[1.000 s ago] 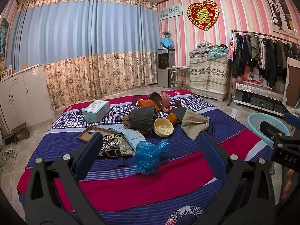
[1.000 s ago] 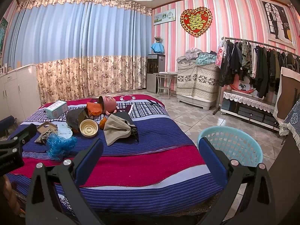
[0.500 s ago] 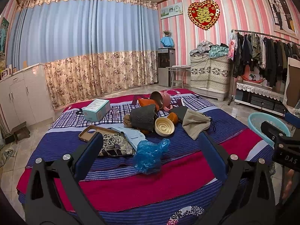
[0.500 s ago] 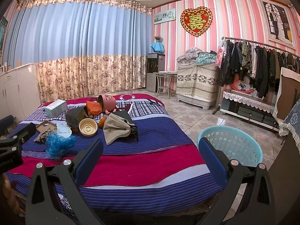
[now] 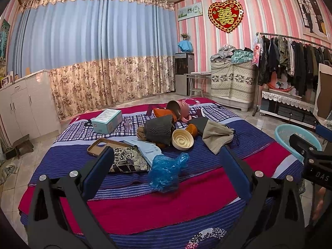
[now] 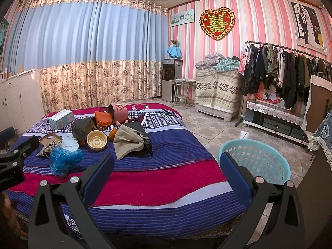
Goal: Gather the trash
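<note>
Lying on the striped woven bed (image 5: 186, 203): one crinkled blue plastic bag (image 5: 166, 171), one round ribbed cream bowl (image 5: 183, 139). One perforated plastic basket (image 6: 259, 161) beside it. Both hand-held grippers, left (image 5: 166, 168) and right (image 6: 166, 172), gape wide, empty.

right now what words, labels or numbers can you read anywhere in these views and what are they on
"囍": gold character on the red heart wall ornament.
"DAS": white letters, cut off, on the right hand-held gripper body.
Teal box label: too small.
Patterned black-and-white pouch: characters blurred.
Pale blue packet: print unreadable.
Wall clock picture: numerals too small.
</note>
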A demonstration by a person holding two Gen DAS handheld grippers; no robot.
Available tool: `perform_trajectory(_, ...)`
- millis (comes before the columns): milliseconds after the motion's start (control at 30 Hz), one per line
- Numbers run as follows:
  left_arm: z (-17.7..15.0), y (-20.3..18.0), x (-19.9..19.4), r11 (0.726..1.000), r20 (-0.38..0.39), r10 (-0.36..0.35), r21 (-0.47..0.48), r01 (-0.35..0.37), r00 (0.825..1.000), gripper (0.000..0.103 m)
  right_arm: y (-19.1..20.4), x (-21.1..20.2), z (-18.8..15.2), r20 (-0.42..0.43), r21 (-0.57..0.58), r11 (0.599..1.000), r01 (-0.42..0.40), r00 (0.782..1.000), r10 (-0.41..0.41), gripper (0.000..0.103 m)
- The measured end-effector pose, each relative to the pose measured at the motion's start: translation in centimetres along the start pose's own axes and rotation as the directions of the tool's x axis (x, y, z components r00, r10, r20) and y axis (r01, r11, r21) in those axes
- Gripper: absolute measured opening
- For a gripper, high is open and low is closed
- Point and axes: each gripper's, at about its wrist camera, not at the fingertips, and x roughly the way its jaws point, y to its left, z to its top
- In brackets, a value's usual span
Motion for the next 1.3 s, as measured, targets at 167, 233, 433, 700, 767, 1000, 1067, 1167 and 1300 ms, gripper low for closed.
perform_trajectory(167,0.02,0.02,0.01,1.0,-0.001,0.0,0.0,0.0,1.0,0.098,-0.27,-0.01,-0.11,0.0,-0.002,1.0,0.001,1.0,-0.001,0.099)
perform_trajectory(233,-0.08,0.1,0.04,1.0,0.0,0.0,0.0,0.0,1.0,0.098,-0.35,-0.04,-0.12,0.001,-0.002,1.0,0.001,1.0,-0.001,0.099)
perform_trajectory(433,0.04,0.02,0.02,1.0,0.001,0.001,0.001,-0.001,1.0,0.098,-0.3,-0.02,-0.11,0.001,-0.003,1.0,0.002,1.0,-0.002,0.099)
perform_trajectory(700,0.08,0.01,0.0,1.0,-0.001,0.001,0.0,-0.001,1.0,0.098,-0.21,-0.01,-0.07,0.0,-0.004,1.0,0.002,1.0,-0.002,0.099)
perform_trajectory(767,0.02,0.07,0.06,1.0,-0.001,0.001,0.001,-0.001,1.0,0.098,-0.2,-0.01,-0.06,0.0,-0.004,1.0,0.002,1.0,-0.002,0.099)
perform_trajectory(1000,0.01,0.1,0.13,1.0,-0.002,0.0,-0.001,0.0,1.0,0.098,-0.19,0.0,-0.06,0.0,-0.005,1.0,0.002,1.0,-0.002,0.099)
perform_trajectory(1067,0.04,0.08,0.11,1.0,-0.003,0.0,-0.001,0.0,1.0,0.098,-0.17,0.0,-0.06,-0.001,-0.005,1.0,0.002,1.0,-0.002,0.099)
perform_trajectory(1167,0.05,0.08,0.11,1.0,-0.003,0.0,-0.002,0.0,1.0,0.098,-0.28,0.01,-0.1,0.0,-0.005,1.0,0.003,1.0,-0.003,0.099)
perform_trajectory(1300,0.05,0.07,0.12,1.0,-0.004,0.001,-0.001,-0.001,1.0,0.098,-0.46,-0.07,-0.12,0.0,-0.005,1.0,0.004,1.0,-0.004,0.099)
